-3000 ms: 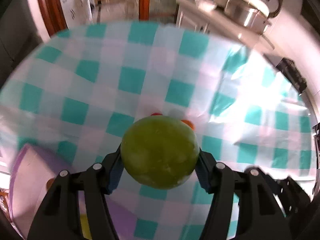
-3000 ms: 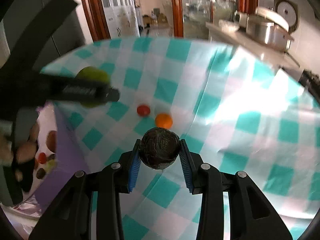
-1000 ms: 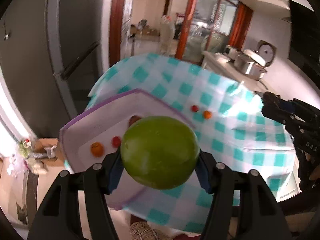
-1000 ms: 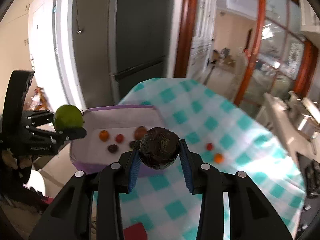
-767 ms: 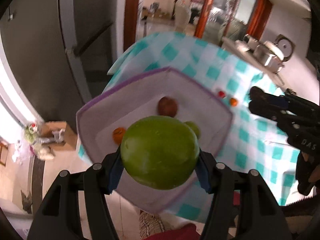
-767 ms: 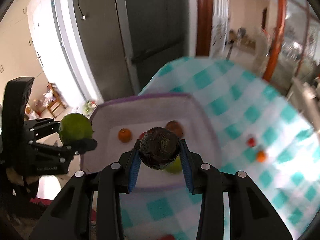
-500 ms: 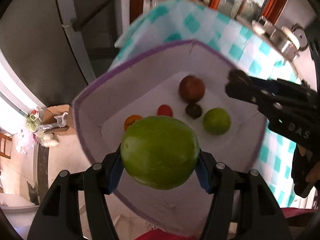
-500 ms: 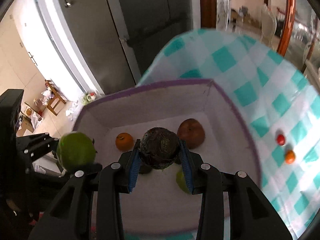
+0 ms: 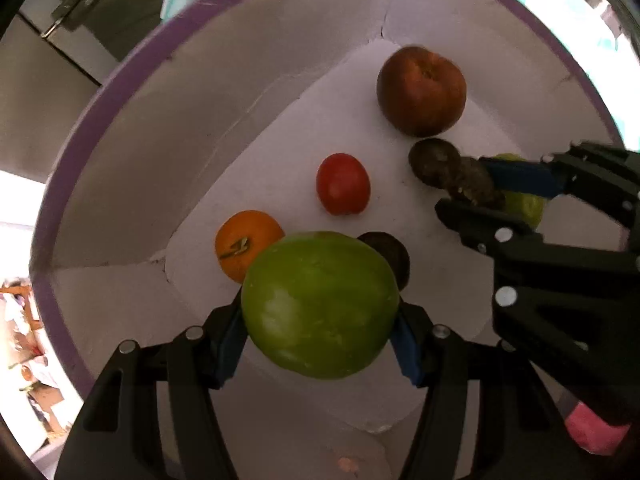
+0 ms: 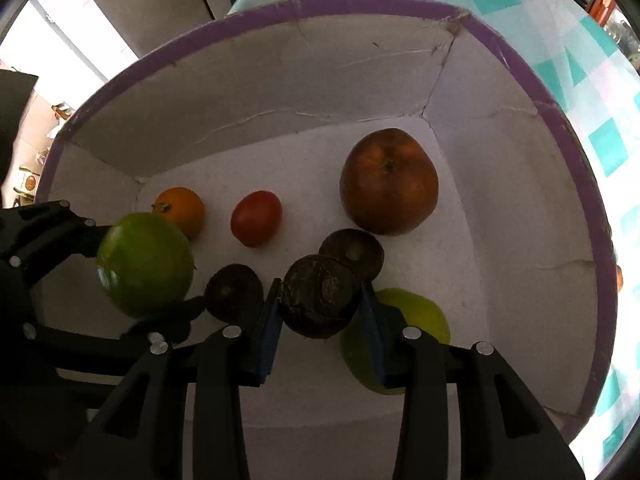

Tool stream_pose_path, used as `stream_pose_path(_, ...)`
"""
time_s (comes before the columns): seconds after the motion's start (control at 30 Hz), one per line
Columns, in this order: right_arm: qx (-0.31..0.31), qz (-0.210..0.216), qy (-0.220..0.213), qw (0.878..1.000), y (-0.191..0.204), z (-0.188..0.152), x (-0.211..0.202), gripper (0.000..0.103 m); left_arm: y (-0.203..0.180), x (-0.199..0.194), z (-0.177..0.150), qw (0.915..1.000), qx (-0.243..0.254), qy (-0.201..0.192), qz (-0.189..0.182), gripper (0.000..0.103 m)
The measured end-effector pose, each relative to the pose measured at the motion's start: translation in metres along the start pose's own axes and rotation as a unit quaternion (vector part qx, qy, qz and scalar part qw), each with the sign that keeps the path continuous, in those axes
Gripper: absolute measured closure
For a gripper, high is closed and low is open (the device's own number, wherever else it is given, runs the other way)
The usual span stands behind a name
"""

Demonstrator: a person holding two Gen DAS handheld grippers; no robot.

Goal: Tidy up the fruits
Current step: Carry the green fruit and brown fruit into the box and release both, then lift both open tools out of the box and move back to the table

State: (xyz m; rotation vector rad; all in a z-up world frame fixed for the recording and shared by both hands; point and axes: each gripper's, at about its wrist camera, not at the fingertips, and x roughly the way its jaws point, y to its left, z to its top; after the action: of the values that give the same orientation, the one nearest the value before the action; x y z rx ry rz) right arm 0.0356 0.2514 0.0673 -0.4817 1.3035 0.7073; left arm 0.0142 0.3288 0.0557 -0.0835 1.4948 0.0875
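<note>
Inside the purple-rimmed white box (image 10: 592, 184), a green fruit (image 9: 320, 304) is clamped by the left gripper (image 9: 320, 336), and a dark wrinkled fruit (image 10: 318, 296) by the right gripper (image 10: 320, 320).

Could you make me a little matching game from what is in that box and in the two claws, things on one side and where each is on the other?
Things:
1. big green fruit
2. dark wrinkled fruit
3. brown-red apple
4. small orange fruit

Places:
A. on the box floor near a far corner
B. held in the right claw
C. held in the left claw
D. on the box floor, just behind the big green fruit

Pairs: 1-C, 2-B, 3-A, 4-D
</note>
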Motion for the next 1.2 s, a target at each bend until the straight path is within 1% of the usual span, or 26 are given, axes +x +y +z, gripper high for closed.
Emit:
stream_pose_path(0.07,0.004,0.002,0.005,1.000,0.000,0.002,0.004,0.065,0.001,0.006,0.002,0.9999,0.001,0.015,-0.009,0.041)
stream_pose_path(0.13,0.013,0.006,0.009,1.000,-0.002,0.004,0.006,0.064,0.003,0.008,0.003,0.9996,0.003,0.020,-0.018,0.040)
stream_pose_path(0.17,0.018,0.007,0.009,1.000,-0.004,0.005,0.007,0.061,0.003,0.009,0.003,0.9996,0.005,0.021,-0.015,0.040)
stream_pose_path(0.2,0.022,0.010,0.008,1.000,-0.007,0.005,0.006,0.058,0.003,0.010,0.003,0.9997,0.008,0.021,-0.013,0.036)
stream_pose_path(0.23,0.027,0.011,0.004,1.000,-0.008,0.005,0.006,0.052,0.003,0.008,0.003,0.9997,0.010,0.015,-0.016,0.031)
stream_pose_path(0.27,0.029,0.012,0.002,0.999,-0.010,0.009,0.005,0.047,0.002,0.005,0.003,0.9997,0.015,0.006,-0.017,0.021)
stream_pose_path(0.3,0.032,0.012,-0.002,0.999,-0.010,0.008,0.003,0.045,0.002,0.002,0.003,0.9997,0.021,-0.004,-0.013,0.016)
stream_pose_path(0.33,0.034,0.013,-0.004,0.999,-0.011,0.008,0.003,0.043,0.002,-0.002,0.002,0.9995,0.028,-0.016,-0.004,0.015)
stream_pose_path(0.37,0.037,0.015,-0.007,0.999,-0.012,0.006,0.001,0.041,0.002,-0.005,0.002,0.9992,0.031,-0.025,-0.004,0.011)
stream_pose_path(0.4,0.040,0.017,-0.010,0.999,-0.013,0.005,0.000,0.041,0.004,-0.007,0.001,0.9991,0.030,-0.028,-0.010,0.004)
stream_pose_path(0.43,0.046,0.021,-0.016,0.999,-0.014,0.003,-0.004,0.040,0.006,-0.009,-0.001,0.9990,0.028,-0.033,-0.015,0.002)
stream_pose_path(0.47,0.051,0.025,-0.024,0.998,-0.016,0.002,-0.008,0.039,0.007,-0.011,-0.002,0.9987,0.028,-0.039,-0.017,0.002)
stream_pose_path(0.57,0.060,0.030,-0.055,0.996,-0.021,-0.002,-0.026,0.035,0.011,-0.022,-0.010,0.9965,0.032,-0.077,-0.011,0.002)
stream_pose_path(0.63,0.059,0.027,-0.076,0.995,-0.023,-0.004,-0.039,0.033,0.009,-0.034,-0.015,0.9932,0.039,-0.110,-0.001,0.002)
stream_pose_path(0.7,0.058,0.021,-0.089,0.994,-0.026,-0.004,-0.049,0.033,0.010,-0.045,-0.017,0.9906,0.039,-0.131,0.002,0.002)
stream_pose_path(0.83,0.054,0.012,-0.104,0.993,-0.031,-0.009,-0.065,0.033,0.011,-0.072,-0.020,0.9800,0.004,-0.189,0.064,0.002)
stream_pose_path(0.93,0.049,0.007,-0.107,0.993,-0.033,-0.013,-0.073,0.032,0.014,-0.076,-0.017,0.9763,-0.016,-0.195,0.092,0.002)
stream_pose_path(1.0,0.044,0.003,-0.107,0.993,-0.033,-0.013,-0.080,0.032,0.018,-0.081,-0.028,0.9766,-0.025,-0.193,0.093,0.002)
stream_pose_path(1.13,0.037,-0.006,-0.104,0.994,-0.029,-0.020,-0.085,0.028,0.010,-0.081,-0.031,0.9801,-0.034,-0.187,0.057,0.002)
stream_pose_path(1.2,0.036,-0.010,-0.102,0.994,-0.028,-0.023,-0.082,0.028,0.004,-0.076,-0.035,0.9807,-0.035,-0.186,0.048,0.002)
